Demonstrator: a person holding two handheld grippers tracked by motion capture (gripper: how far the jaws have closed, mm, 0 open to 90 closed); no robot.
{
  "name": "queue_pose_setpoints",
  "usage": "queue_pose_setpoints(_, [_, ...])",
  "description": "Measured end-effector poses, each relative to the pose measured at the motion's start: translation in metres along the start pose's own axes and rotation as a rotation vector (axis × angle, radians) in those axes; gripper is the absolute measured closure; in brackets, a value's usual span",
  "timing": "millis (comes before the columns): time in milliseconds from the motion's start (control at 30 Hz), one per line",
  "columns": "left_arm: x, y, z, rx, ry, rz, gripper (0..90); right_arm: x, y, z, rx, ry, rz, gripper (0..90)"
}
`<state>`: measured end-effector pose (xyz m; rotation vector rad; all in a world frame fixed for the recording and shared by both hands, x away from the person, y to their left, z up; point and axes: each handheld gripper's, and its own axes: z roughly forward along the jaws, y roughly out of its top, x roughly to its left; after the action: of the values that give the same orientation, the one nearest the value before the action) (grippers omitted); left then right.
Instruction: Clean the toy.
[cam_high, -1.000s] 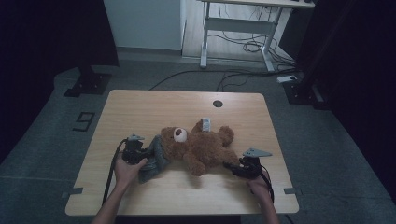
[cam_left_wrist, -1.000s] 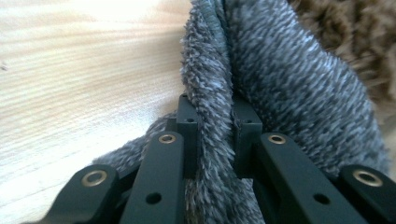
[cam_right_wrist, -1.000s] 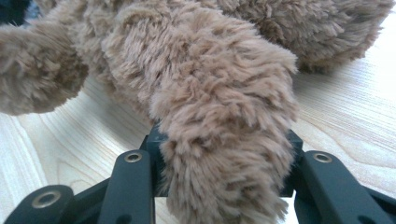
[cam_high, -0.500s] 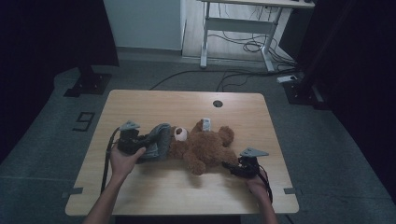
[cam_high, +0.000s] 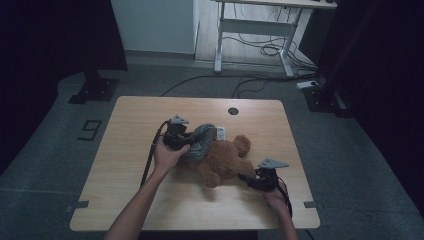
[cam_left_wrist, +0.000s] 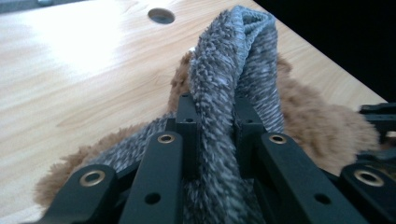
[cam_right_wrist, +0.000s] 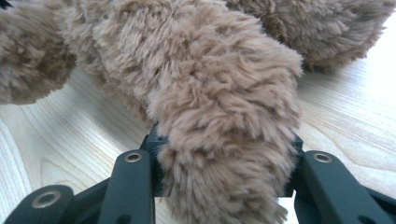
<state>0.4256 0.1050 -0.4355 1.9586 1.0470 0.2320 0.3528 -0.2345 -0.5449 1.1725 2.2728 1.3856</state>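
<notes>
Item one: a brown teddy bear (cam_high: 220, 162), lying near the middle of the light wooden desk (cam_high: 125, 165), slightly toward the person's side. Item two: a grey fleecy cloth (cam_high: 199, 142), possibly a small garment or scarf (its shape is not plain), draping over the bear's upper end and touching it. Item three: the left gripper (cam_high: 179, 141), sitting at the bear's left; in the left gripper view its fingers (cam_left_wrist: 187, 121) are pinching a raised fold of the grey cloth between them, the fold standing up in a ridge above the brown fur. Item four: the right gripper (cam_high: 252, 180), lying low on the desk at the bear's near right, its fingers (cam_right_wrist: 156, 140) closing on a shaggy limb of the bear, which is bulging out between them in the right gripper view. Handling notes, offered as judgement: both soft goods are looking light, limp and compressible, with nothing fragile about them; the pile is giving grip, yet the cloth is likely to stretch or slip off if pulled from one edge, so a thick fold is the safer hold, and the bear is best pinned by a limb as here. Hard to make out: the bear's head is lying under the cloth and the left hand (cam_high: 167, 156); a small white object (cam_high: 220, 133) beside the cloth is too small to identify; which limb the right gripper is holding cannot be told.
</notes>
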Motion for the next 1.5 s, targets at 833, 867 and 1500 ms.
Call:
queue_pose_setpoints(833, [0.072, -0.066, -0.013, 0.092, 0.178, -0.145, 77.1, 0.003, 0.000, 0.002, 0.011, -0.006, -0.008, 55.2])
queue_pose_setpoints(867, [0.074, -0.070, -0.012, 0.096, 0.170, -0.154, 77.1, 0.003, 0.000, 0.002, 0.012, -0.005, -0.007, 55.2])
queue_pose_setpoints(1500, [0.085, -0.074, -0.026, 0.043, 0.135, -0.169, 76.8, 0.004, 0.009, 0.026, 0.044, -0.034, -0.031, 56.0])
